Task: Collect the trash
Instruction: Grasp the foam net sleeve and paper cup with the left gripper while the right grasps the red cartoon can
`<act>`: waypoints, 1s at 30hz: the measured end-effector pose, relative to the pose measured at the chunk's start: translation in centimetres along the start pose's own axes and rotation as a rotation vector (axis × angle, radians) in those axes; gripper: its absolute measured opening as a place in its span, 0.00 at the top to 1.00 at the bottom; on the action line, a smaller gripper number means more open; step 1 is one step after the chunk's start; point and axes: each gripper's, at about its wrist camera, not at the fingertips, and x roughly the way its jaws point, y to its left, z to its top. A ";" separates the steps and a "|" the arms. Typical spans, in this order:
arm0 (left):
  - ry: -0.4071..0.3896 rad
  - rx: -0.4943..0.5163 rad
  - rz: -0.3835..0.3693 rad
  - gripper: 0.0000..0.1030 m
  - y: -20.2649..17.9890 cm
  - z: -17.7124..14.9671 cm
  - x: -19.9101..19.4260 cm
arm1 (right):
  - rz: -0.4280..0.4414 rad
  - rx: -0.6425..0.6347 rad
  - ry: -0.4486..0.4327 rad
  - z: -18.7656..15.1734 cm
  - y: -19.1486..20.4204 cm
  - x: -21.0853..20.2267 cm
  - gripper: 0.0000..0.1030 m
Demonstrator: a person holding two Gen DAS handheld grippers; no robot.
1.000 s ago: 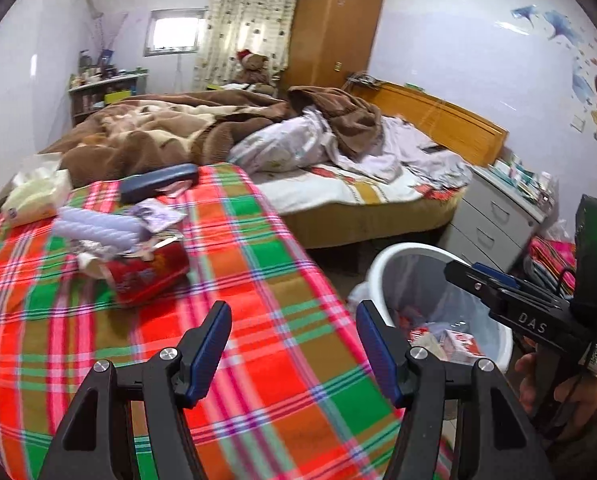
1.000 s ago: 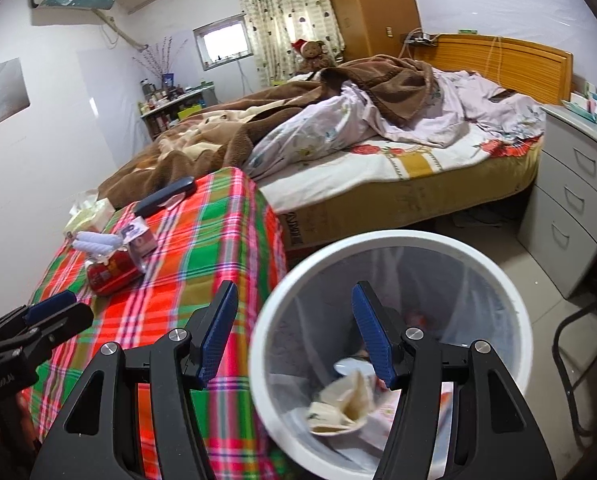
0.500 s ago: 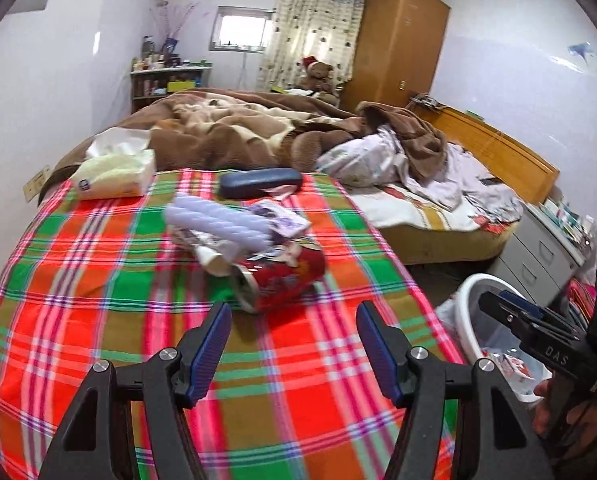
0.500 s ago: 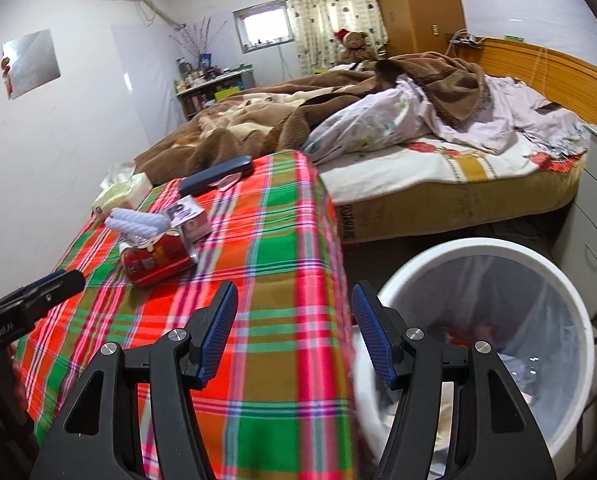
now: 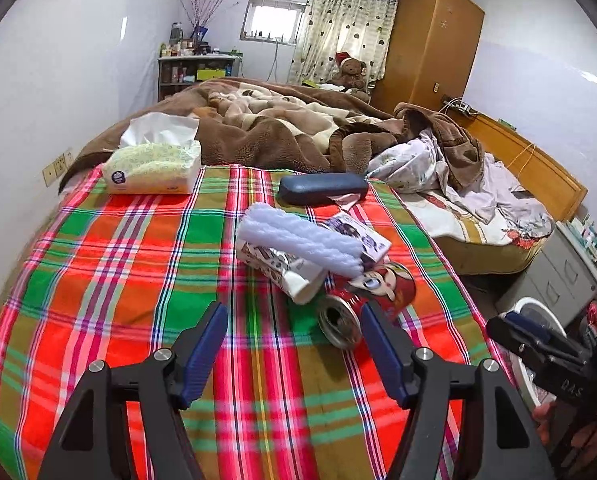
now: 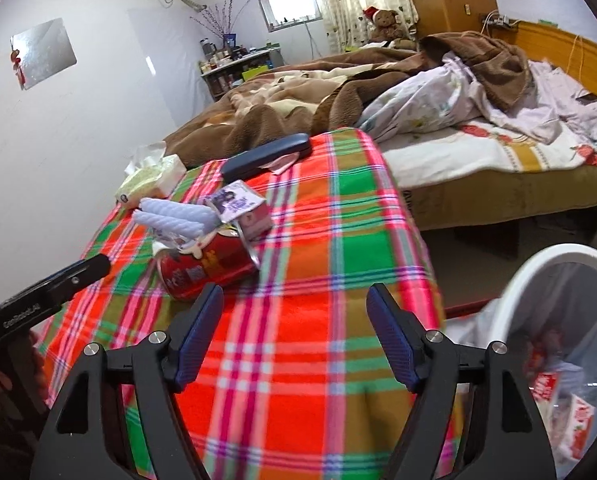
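A pile of trash lies on the plaid-covered table (image 5: 110,280): a red can (image 5: 372,296) on its side, a crumpled printed wrapper (image 5: 278,266), a pale ribbed foam piece (image 5: 302,238) and a small purple carton (image 5: 358,236). The can (image 6: 206,268), foam (image 6: 174,218) and carton (image 6: 238,204) also show in the right wrist view. My left gripper (image 5: 294,354) is open and empty just short of the can. My right gripper (image 6: 294,336) is open and empty over the table's near edge. The white bin (image 6: 510,292) with trash inside stands on the floor at right.
A tissue pack (image 5: 152,168) and a dark blue case (image 5: 322,188) lie at the table's far side. A bed with brown blankets (image 5: 282,128) is behind. Grey drawers (image 5: 558,276) stand at right. The bin's rim (image 5: 534,306) shows beside my right gripper (image 5: 538,344).
Both grippers swung left, away from the bin and toward the table. The trash pile is now centred in front of the left gripper and closer. Both stayed open.
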 end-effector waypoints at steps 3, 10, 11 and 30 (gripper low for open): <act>0.022 -0.011 0.001 0.33 0.6 0.8 1.5 | 0.006 -0.004 0.021 0.3 0.8 1.1 0.27; 0.089 -0.001 -0.034 0.33 1.3 2.2 5.2 | 0.025 -0.005 0.053 0.6 1.9 2.7 0.27; 0.097 -0.012 -0.025 0.33 1.6 2.3 5.7 | 0.022 -0.007 0.055 0.7 1.9 2.8 0.27; 0.202 -0.042 0.021 0.39 5.9 2.3 10.0 | 0.044 0.026 0.078 1.5 3.0 4.8 0.27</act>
